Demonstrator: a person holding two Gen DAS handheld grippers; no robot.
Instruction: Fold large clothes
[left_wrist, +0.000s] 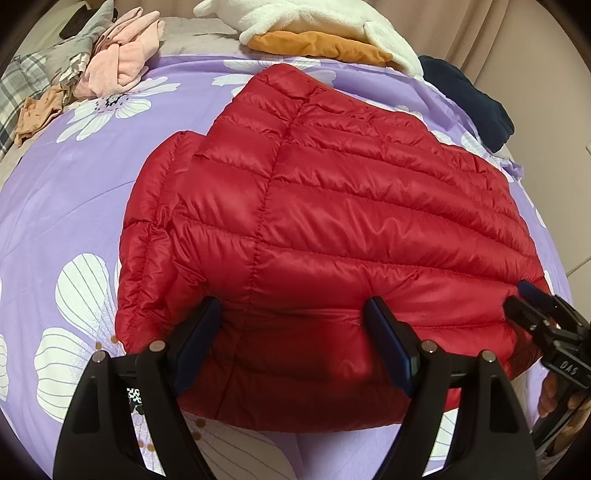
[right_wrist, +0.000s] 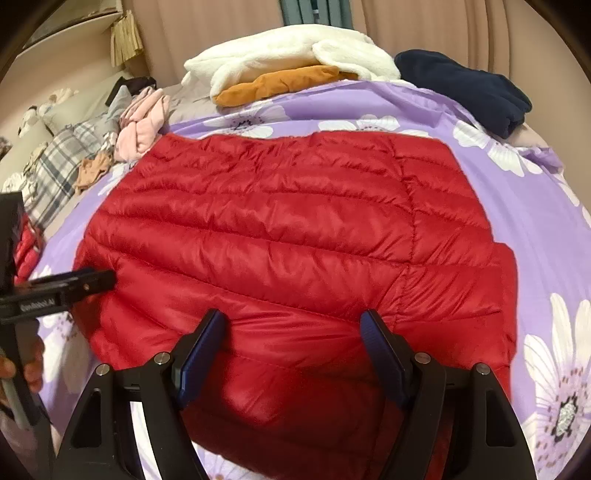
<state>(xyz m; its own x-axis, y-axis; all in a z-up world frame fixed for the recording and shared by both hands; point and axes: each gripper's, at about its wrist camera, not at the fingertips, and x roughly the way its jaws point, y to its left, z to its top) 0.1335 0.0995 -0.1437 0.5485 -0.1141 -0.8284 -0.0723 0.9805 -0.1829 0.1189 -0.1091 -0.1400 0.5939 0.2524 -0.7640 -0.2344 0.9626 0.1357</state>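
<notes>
A red quilted puffer jacket (left_wrist: 332, 206) lies folded and flat on the purple flowered bedsheet (left_wrist: 74, 192). My left gripper (left_wrist: 291, 314) hovers over the jacket's near edge, left of its middle, jaws wide open. The red fabric shows between the blue pads (left_wrist: 384, 332), which do not pinch it. My right gripper (right_wrist: 293, 325) stands open the same way over the near edge of the jacket (right_wrist: 288, 229), further right. Each gripper shows at the side of the other's view: the right gripper (left_wrist: 532, 306) and the left gripper (right_wrist: 92, 282). A hand holds each.
At the far edge of the bed lie a white fleece garment (right_wrist: 288, 48) on an orange one (right_wrist: 280, 85), and a navy garment (right_wrist: 465, 85) at the right. Pink clothes (left_wrist: 125, 59) and plaid fabric (left_wrist: 22, 81) are piled at the far left.
</notes>
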